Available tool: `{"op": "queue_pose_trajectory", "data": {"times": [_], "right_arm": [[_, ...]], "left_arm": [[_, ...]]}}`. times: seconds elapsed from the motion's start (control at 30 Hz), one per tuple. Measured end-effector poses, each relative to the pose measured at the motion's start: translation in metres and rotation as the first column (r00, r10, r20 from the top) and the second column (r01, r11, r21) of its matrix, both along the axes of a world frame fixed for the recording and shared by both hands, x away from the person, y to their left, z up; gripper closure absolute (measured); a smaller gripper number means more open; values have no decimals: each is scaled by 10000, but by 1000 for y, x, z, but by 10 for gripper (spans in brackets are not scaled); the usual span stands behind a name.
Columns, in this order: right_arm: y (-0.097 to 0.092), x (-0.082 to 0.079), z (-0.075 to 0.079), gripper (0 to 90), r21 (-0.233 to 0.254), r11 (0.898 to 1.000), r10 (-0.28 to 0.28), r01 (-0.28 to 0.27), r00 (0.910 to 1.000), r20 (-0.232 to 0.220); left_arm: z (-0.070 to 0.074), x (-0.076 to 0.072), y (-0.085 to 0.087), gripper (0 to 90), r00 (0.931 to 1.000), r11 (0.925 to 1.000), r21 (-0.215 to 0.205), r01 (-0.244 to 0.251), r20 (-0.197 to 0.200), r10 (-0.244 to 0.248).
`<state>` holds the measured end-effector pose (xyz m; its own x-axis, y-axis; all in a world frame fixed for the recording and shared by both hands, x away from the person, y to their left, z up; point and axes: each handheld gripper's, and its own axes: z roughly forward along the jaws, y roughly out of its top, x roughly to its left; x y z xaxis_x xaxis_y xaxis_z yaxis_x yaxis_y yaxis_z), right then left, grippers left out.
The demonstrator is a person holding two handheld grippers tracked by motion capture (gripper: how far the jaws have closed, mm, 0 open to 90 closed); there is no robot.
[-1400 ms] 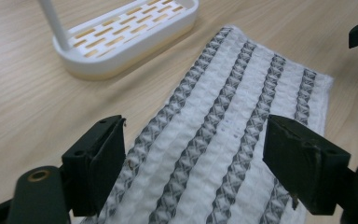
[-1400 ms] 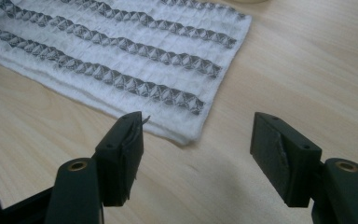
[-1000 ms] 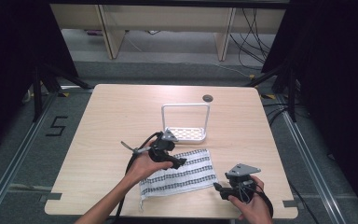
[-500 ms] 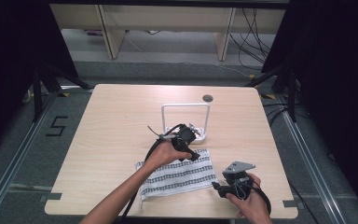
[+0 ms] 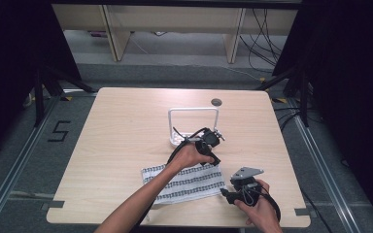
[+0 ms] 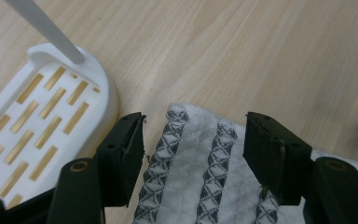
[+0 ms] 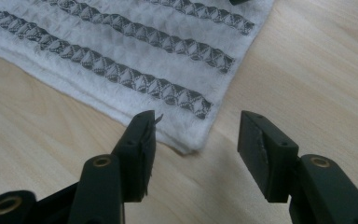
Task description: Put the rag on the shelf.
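Note:
A white towel (image 5: pixel 184 183) with grey patterned stripes lies flat near the table's front edge. My left gripper (image 5: pixel 215 162) hovers open over its far right corner, the towel (image 6: pixel 205 182) showing between the jaws. My right gripper (image 5: pixel 225 195) stands open at the towel's near right corner (image 7: pixel 193 140), which lies just ahead of the gap between its jaws. A white slotted rack (image 5: pixel 193 124) with an upright frame stands just behind the towel; its base (image 6: pixel 32 121) sits close beside my left gripper (image 6: pixel 193 154). My right gripper (image 7: pixel 196 154) holds nothing.
The wooden table (image 5: pixel 121 131) has a round cable hole (image 5: pixel 216 102) at the back. Bare wood stretches to the left of the rack and towel. Dark curtains and floor rails flank the table.
My left gripper has moved right along the towel's far edge, from its middle to the far right corner by the rack. The right gripper has barely shifted.

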<state>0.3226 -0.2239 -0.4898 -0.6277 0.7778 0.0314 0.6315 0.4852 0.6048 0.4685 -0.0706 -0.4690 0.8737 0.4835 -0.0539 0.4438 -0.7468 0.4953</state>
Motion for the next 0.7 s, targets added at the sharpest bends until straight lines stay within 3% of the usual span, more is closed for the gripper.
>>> {"op": "queue_pose_trajectory", "data": {"times": [0.03,0.37,0.7], "right_arm": [[1,1,0,494,73,9999,-97,98,9999,-112],[4,5,-5,516,79,10000,-56,58,9997,-241],[7,8,-9,587,-44,10000,-11,11,9999,-128]], "left_arm": [[-4,1,-2,373,9998,9999,-7,-170,-98,170],[-13,5,-5,390,9994,9997,189,-184,-282,190],[-17,3,-9,588,9992,9988,287,406,-53,-405]]}}
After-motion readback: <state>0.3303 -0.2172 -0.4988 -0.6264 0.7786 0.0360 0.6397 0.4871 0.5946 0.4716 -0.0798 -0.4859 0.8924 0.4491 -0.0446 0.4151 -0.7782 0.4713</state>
